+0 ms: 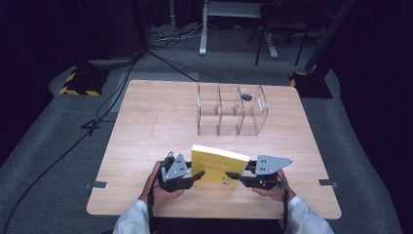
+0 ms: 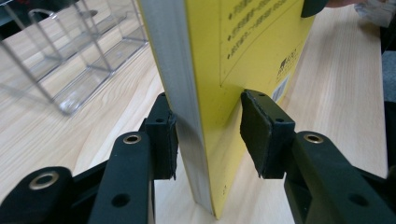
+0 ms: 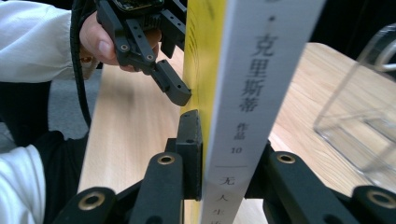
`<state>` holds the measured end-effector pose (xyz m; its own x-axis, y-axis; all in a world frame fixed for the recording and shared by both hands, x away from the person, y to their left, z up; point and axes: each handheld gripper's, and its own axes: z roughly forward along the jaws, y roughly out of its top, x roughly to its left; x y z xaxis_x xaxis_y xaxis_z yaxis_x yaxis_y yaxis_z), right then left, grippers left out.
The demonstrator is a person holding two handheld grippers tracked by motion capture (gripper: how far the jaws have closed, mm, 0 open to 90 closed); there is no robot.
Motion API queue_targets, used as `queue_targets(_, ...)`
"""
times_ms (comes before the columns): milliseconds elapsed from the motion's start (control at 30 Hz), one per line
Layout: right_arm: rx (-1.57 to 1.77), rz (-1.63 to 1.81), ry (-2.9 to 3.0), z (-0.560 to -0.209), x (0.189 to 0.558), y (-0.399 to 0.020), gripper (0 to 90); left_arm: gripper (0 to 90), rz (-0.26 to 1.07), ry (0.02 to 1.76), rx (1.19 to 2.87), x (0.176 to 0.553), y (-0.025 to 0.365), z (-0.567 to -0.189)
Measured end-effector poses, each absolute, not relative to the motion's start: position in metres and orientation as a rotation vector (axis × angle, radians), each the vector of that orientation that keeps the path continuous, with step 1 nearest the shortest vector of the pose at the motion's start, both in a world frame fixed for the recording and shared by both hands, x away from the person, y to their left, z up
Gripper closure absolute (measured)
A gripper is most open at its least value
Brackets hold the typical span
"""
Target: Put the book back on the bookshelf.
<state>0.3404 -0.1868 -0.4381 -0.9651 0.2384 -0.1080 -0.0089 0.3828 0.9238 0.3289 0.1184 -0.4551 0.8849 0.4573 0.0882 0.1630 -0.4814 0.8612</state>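
A yellow book (image 1: pixel 216 165) stands upright on the wooden table (image 1: pixel 146 126) near its front edge, between both grippers. My left gripper (image 1: pixel 197 176) reaches in from the left, and its jaws straddle the page edge (image 2: pixel 177 93). The far pad lies against the book. The near pad (image 2: pixel 257 135) stands slightly off the yellow cover (image 2: pixel 243 56). My right gripper (image 1: pixel 231 175) is shut on the book at the white spine (image 3: pixel 257 93), with its left pad (image 3: pixel 189 149) flat on the cover. One left-gripper finger (image 3: pixel 175 91) shows beyond it.
A clear acrylic organiser (image 1: pixel 231 109) with three compartments stands at the table's back middle, and a small dark round thing (image 1: pixel 247 97) lies in its right compartment. Cables and stand bases with yellow-black stripes (image 1: pixel 78 85) lie on the floor beyond.
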Motion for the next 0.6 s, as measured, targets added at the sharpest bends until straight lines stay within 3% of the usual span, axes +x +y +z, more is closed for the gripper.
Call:
queue_targets(233, 0.229, 1.606, 2.409, -0.439, 0.343, -0.205, 69.0, 58.2, 0.332, 0.406, 2.063, 0.348, 0.100, -0.456)
queue_targets(600, 0.308, 1.589, 2.406, -0.444, 0.346, -0.219, 72.7, 56.5, 0.305, 0.372, 2.054, 0.356, 0.081, -0.458)
